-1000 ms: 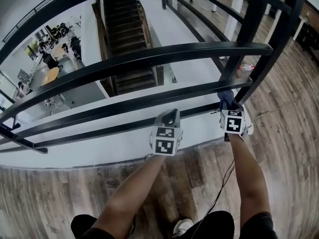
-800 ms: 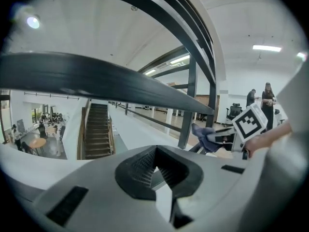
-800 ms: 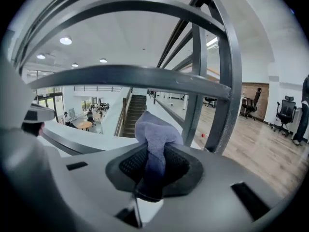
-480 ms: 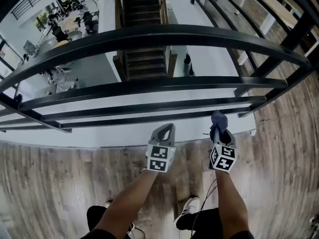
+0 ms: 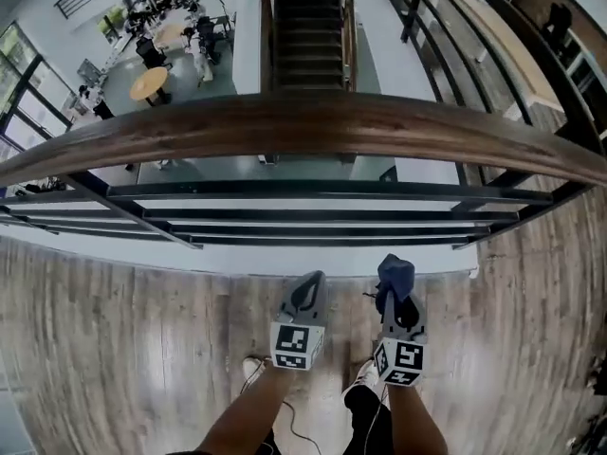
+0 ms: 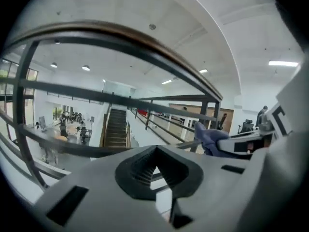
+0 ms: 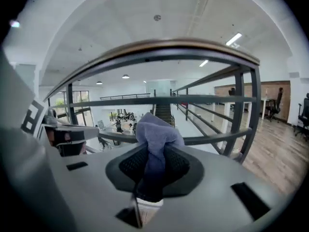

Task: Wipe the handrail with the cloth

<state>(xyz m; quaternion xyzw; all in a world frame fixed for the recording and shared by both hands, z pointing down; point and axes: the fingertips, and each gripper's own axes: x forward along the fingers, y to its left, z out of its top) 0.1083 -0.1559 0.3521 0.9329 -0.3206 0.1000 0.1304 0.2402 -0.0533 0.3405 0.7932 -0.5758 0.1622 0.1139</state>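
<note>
The handrail (image 5: 313, 121) is a brown wooden bar that curves across the head view above black metal rails. Both grippers hang over the wood floor, short of the railing and well below the handrail. My right gripper (image 5: 395, 287) is shut on a bunched blue cloth (image 5: 395, 273), which sticks out past the jaws. In the right gripper view the cloth (image 7: 155, 134) stands up between the jaws, with the handrail (image 7: 183, 47) arching high above it. My left gripper (image 5: 307, 297) is shut with nothing in it. The left gripper view shows the handrail (image 6: 120, 35) overhead.
Black horizontal rails (image 5: 322, 192) and slanted posts (image 5: 517, 173) fill the railing below the handrail. Beyond it a staircase (image 5: 308, 27) drops to a lower floor with desks and chairs (image 5: 152, 83). Plank floor (image 5: 123, 330) lies under the grippers; the person's shoes (image 5: 365, 377) and a thin cable (image 5: 285, 425) are near.
Both grippers have drawn back from the lower black rails toward the person and now hang over the floor. The view has shifted, so the wooden handrail now shows.
</note>
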